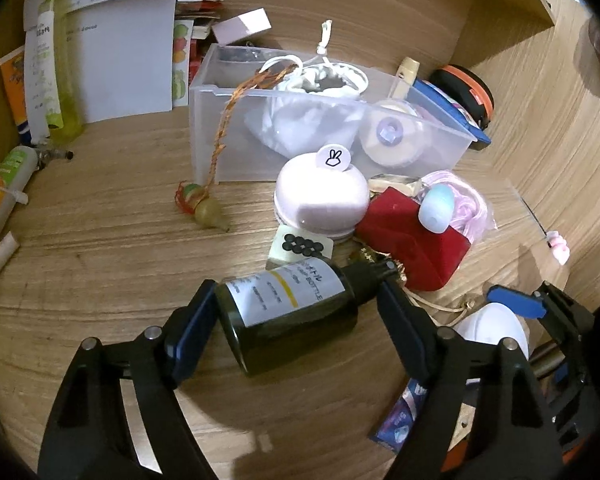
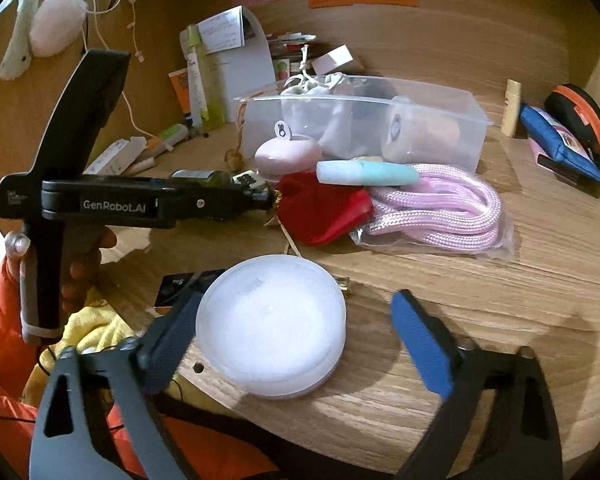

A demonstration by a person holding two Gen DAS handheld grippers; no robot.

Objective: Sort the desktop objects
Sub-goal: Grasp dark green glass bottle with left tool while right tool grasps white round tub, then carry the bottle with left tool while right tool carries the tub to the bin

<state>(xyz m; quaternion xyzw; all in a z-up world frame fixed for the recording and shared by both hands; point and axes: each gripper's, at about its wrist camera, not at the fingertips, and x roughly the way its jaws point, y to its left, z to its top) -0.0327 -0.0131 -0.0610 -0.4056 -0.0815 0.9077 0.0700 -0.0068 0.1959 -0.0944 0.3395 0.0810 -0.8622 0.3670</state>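
Left fingers (image 1: 194, 320) clamp dark bottle (image 1: 288, 312) lengthwise, btwn pads.

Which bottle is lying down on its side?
The dark green bottle with the white label, lying on the desk between the left gripper's jaws. The yellow-green bottle at the back stands upright against the papers.
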